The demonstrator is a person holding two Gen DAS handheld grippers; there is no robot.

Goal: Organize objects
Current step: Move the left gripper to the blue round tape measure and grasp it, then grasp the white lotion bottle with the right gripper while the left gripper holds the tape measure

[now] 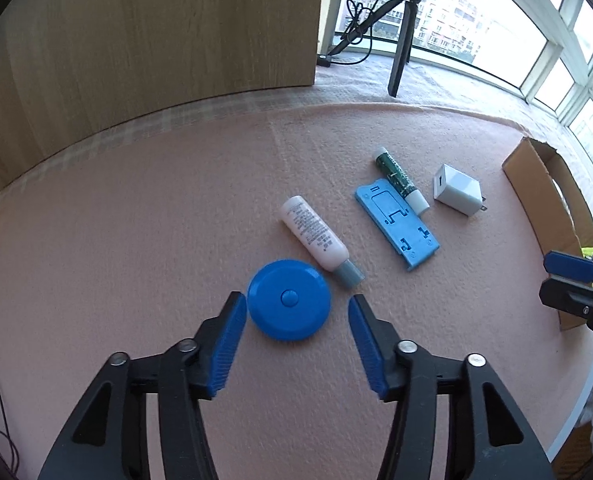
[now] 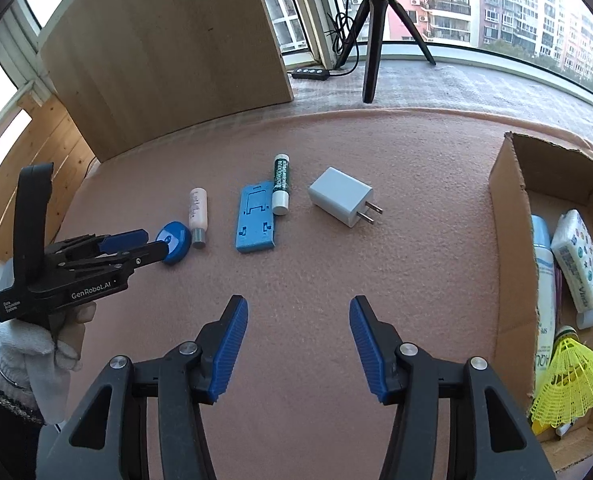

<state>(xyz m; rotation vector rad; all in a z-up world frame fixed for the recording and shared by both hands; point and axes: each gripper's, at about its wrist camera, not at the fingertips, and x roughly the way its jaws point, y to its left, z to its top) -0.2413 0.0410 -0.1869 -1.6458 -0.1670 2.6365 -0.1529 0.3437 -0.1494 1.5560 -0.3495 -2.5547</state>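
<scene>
A round blue plastic disc [image 1: 289, 299] and a flat blue plastic plate [image 1: 397, 225] are seen on the salmon-pink felt table cover [image 1: 136, 240]. A small bottle [image 1: 316, 236] is coloured pale pink with a grey cap, a slim tube [image 2: 281, 184] dark green with white lettering and a white cap, and a square charger plug [image 2: 341, 196] plain white. In the brown cardboard box [image 2: 512, 208] a neon-yellow shuttlecock [image 2: 572, 384] is shown beside a white packet [image 2: 578, 264] printed with small coloured figures.

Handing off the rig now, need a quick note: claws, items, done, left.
Left claw: open, straddling the blue round tape measure, not gripping.
Right claw: open, empty, over bare mat.
On the mat: lotion bottle, blue phone stand, lip balm leaning on it, white charger.
Done: cardboard box already holds a shuttlecock, tissues, a spray can.
Left: box the five loose items.
</scene>
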